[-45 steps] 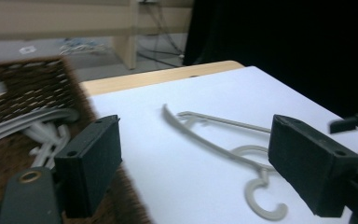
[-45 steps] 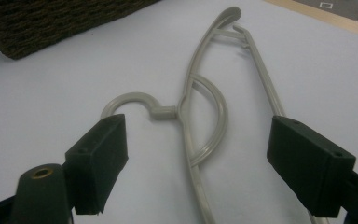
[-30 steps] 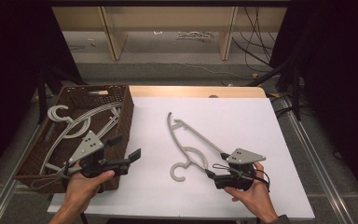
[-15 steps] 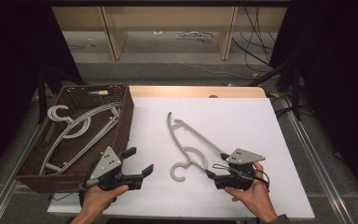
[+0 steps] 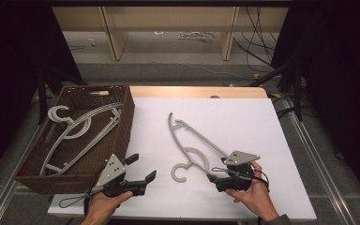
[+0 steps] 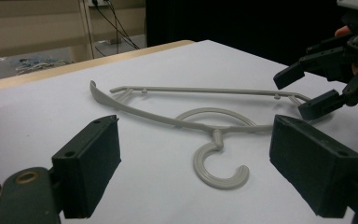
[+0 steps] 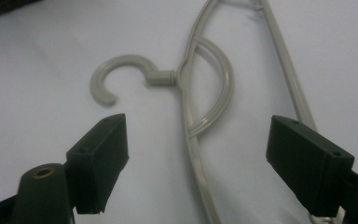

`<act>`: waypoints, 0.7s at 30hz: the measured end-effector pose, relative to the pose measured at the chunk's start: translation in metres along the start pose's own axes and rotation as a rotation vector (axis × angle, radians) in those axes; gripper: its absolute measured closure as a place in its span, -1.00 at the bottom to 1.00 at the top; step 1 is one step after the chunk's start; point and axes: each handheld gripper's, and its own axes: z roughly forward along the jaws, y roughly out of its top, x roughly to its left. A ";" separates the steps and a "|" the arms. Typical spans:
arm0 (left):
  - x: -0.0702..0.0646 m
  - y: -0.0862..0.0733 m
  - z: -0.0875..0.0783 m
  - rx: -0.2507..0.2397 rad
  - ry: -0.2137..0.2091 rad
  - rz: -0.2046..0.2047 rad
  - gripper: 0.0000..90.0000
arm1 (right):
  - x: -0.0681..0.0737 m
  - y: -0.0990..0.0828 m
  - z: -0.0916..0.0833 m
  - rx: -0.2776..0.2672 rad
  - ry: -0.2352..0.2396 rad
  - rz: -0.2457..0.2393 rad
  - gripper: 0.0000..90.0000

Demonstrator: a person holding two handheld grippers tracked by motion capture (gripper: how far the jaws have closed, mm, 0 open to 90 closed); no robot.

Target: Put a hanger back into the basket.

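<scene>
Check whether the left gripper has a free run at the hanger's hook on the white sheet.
Probably yes: the left gripper is open and faces the hanger across bare sheet, with the right gripper off to the far side.

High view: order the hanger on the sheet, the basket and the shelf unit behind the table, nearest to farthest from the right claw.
1. Hanger on the sheet, just left of the right claw.
2. Basket, at the table's left.
3. Shelf unit, far back.
</scene>
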 end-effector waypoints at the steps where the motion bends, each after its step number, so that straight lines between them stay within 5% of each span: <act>1: 0.000 0.000 0.000 0.001 0.001 0.000 -0.64 | 0.000 0.000 0.002 0.015 0.008 -0.006 -0.49; 13: 0.000 0.000 0.002 0.003 -0.010 0.001 -0.64 | -0.005 0.002 0.030 0.182 0.038 -0.061 -0.05; 17: -0.001 0.000 0.003 0.005 -0.012 -0.003 -0.64 | -0.007 0.003 0.031 0.240 0.051 -0.013 0.13; 19: 0.000 0.001 0.002 0.007 -0.020 0.026 -0.64 | -0.008 0.004 0.034 0.248 0.053 -0.032 0.20; 21: 0.000 0.000 0.002 0.005 -0.014 0.013 -0.64 | -0.009 0.007 0.036 0.279 0.076 -0.046 0.27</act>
